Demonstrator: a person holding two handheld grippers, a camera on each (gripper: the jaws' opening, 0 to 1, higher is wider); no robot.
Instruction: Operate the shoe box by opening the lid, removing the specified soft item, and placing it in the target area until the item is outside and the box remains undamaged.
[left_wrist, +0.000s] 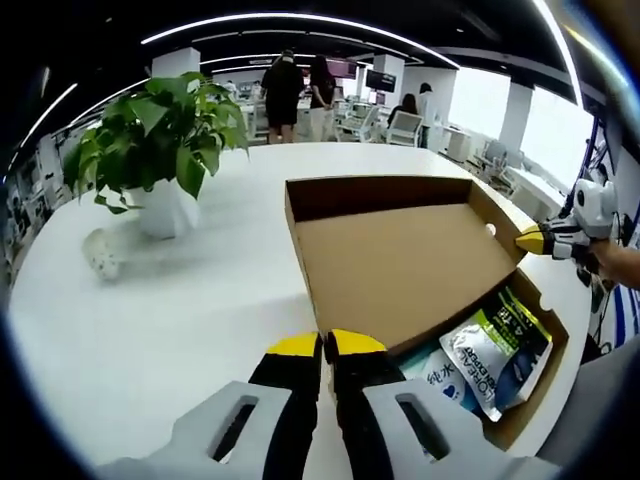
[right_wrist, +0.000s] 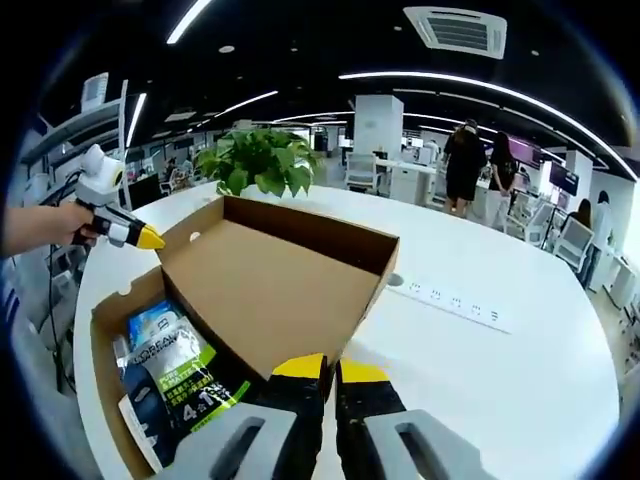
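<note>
Left fingers (left_wrist: 325, 345) are pressed together at six o'clock, tips against the near edge of the lid (left_wrist: 400, 265). Right fingers (right_wrist: 322, 368) are likewise closed at the lid's other edge. I cannot tell whether either grips the cardboard. The soft packet (left_wrist: 495, 350) lies in the box (left_wrist: 548, 372) at four o'clock. Best to swing the lid fully back, slowly, before reaching in, so the hinge does not tear.
</note>
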